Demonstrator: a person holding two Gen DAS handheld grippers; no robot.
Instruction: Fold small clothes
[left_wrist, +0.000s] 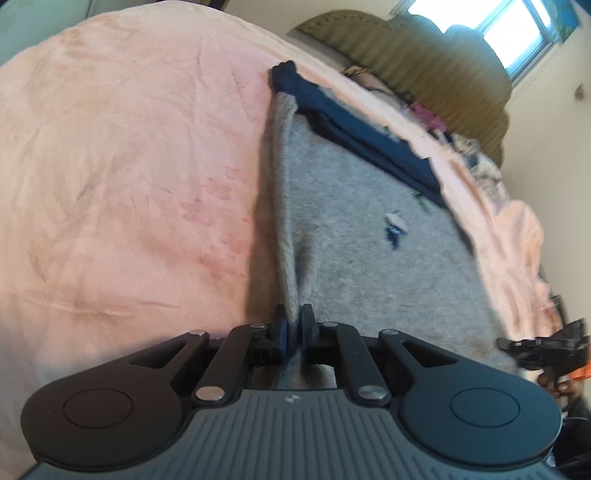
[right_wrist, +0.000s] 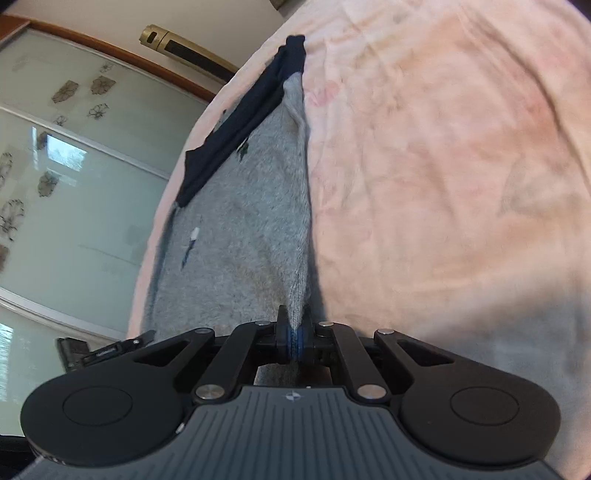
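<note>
A small grey fleece garment (left_wrist: 369, 236) with a navy waistband (left_wrist: 354, 129) lies on a pink blanket (left_wrist: 122, 166). My left gripper (left_wrist: 294, 325) is shut on its near edge, which runs taut away from the blue pads. In the right wrist view the same grey garment (right_wrist: 240, 229) stretches toward its navy band (right_wrist: 236, 129), and my right gripper (right_wrist: 294, 332) is shut on another part of the grey edge. A small white and blue mark (left_wrist: 393, 227) shows on the fabric. The right gripper's body (left_wrist: 543, 345) appears at the right edge of the left wrist view.
The pink blanket covers a bed (right_wrist: 443, 166). An olive headboard (left_wrist: 424, 62) and a heap of mixed clothes (left_wrist: 436, 122) are beyond the garment. A window (left_wrist: 517, 33) is behind them. Frosted sliding doors (right_wrist: 74, 166) with flower prints stand to the left.
</note>
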